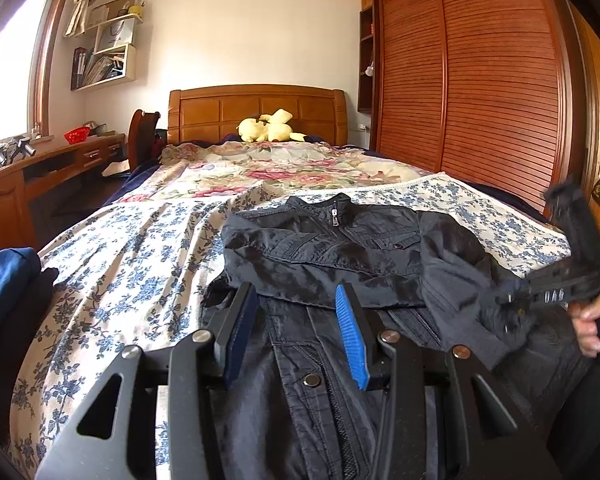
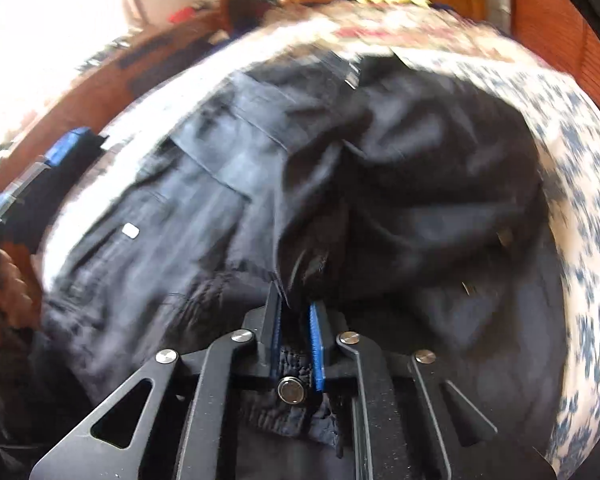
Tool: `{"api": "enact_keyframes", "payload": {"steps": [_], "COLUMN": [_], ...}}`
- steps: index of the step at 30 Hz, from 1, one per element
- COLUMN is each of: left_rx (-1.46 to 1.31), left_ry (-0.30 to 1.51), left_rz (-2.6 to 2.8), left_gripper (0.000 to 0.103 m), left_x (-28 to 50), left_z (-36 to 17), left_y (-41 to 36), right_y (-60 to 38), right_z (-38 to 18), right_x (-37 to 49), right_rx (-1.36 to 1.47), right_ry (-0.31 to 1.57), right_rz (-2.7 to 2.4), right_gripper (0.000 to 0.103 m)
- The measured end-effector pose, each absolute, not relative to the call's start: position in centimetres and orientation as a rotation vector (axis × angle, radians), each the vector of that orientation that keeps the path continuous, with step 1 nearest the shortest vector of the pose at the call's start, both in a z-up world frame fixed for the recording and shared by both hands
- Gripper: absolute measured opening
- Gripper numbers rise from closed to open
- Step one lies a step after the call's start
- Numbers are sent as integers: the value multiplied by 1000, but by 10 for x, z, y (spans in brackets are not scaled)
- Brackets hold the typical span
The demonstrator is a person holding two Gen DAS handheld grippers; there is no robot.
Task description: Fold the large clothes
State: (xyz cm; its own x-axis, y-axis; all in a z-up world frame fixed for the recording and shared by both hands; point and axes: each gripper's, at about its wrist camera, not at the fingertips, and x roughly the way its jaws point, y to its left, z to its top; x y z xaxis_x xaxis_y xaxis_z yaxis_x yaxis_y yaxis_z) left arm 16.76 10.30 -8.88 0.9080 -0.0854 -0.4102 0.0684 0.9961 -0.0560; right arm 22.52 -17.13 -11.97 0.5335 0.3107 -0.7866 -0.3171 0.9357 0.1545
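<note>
Jacket (image 1: pixel 332 248) lies on bed (image 1: pixel 112 248), dark blue, spread on flowered sheet, one sleeve folded across chest. Cloth soft, floppy, thick, likely a bit heavy, not slippery. Zipper and snaps are hard bumps. Left hand-held gripper (image 1: pixel 296 332) wide apart above hem, holds nothing. Right hand-held gripper (image 2: pixel 296 340) pinches bunched cuff or hem edge; picture blurry. Best grab: seams, hem, shoulders.

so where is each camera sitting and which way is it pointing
Left wrist: on the left gripper, jaws open, low over the dark jacket, facing up the bed to the headboard; the right gripper shows at right.
Right wrist: on the right gripper, shut on jacket cloth, tilted down, blurred; the left gripper shows at left.
Shared: jacket, bed, yellow plush.
</note>
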Motion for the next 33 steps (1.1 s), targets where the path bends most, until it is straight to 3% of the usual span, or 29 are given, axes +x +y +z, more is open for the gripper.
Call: {"api": "enact_keyframes", "payload": {"steps": [7, 9, 10, 12, 14, 33], "left_rx": [-71, -76, -77, -77, -74, -47], "left_ry": [435, 438, 440, 445, 450, 585], "left_rz": [-55, -51, -50, -49, -51, -190], "left_gripper": [40, 40, 40, 40, 40, 40], "left_x": [168, 169, 170, 171, 173, 199], "left_z": [-91, -92, -93, -95, -96, -122], "left_y": [119, 122, 123, 123, 122, 60], "right_y": [-103, -90, -87, -80, -82, -202], "right_z": [-57, -46, -44, -39, -37, -122], "right_x": [249, 253, 254, 254, 250, 252], "right_rx": [-113, -116, -109, -101, -107, -196], "right_ry": [799, 774, 769, 758, 730, 767], "right_rz": [445, 481, 491, 513, 498, 195], "right_gripper": [8, 12, 17, 40, 45, 46]}}
